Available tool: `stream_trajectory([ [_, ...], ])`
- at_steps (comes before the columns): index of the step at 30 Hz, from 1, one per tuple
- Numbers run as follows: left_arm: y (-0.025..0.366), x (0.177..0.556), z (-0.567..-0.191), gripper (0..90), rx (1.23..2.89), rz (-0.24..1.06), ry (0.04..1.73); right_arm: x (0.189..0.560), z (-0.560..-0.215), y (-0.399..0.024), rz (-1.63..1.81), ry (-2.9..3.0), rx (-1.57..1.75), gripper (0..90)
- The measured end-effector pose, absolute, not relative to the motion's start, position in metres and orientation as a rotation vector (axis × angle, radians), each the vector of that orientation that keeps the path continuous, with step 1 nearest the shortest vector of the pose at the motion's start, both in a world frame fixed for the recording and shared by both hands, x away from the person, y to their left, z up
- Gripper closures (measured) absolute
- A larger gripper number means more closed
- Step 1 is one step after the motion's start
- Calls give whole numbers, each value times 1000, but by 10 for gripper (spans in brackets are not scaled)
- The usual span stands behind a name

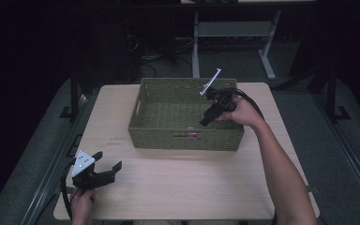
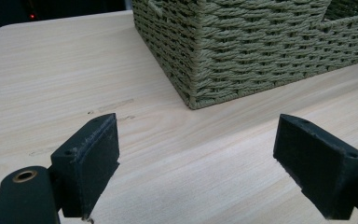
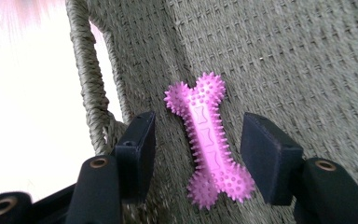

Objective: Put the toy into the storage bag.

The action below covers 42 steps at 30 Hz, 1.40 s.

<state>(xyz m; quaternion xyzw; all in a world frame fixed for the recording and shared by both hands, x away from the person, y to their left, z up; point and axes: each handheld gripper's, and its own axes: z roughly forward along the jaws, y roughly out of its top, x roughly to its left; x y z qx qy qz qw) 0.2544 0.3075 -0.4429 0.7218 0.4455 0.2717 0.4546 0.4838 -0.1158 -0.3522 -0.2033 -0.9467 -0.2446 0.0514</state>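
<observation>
At the near left corner of the wooden table [image 1: 178, 183], my left gripper [image 1: 107, 170] rests with its jaws spread wide apart and nothing between them, aimed toward the near corner of the woven basket [image 2: 242, 51]. Farther across, my right gripper [image 1: 205, 121] hangs inside that one green-grey wicker basket [image 1: 145, 101], tilted down at its floor, jaws parted with nothing pressed between the pads. In the right gripper view, the jaws frame a single pink spiked rubber bone, a dog chew toy [image 3: 208, 140], which lies flat on the basket's woven floor below them and clear of both pads. Its long axis runs away from that gripper, one knobbed end near the jaws and the other pointing farther on, slanting slightly toward the wall with the handle cut-out [image 3: 86, 88]. From above, the toy [image 1: 191, 135] shows as a pink spot by the basket's near wall. Count: one toy, one basket, two grippers.
</observation>
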Motion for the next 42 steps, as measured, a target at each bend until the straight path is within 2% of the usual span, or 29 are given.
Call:
stream_trajectory([
  [23,308,253,-442,139,1778,671,1100,463,-325,-129,-799,-2918,-637,350],
  [33,307,254,-442,138,1785,669,1094,447,-317,-139,-855,-2908,-667,262],
  [42,306,253,-442,139,1790,671,1093,427,-310,-145,-906,-2928,-648,254],
])
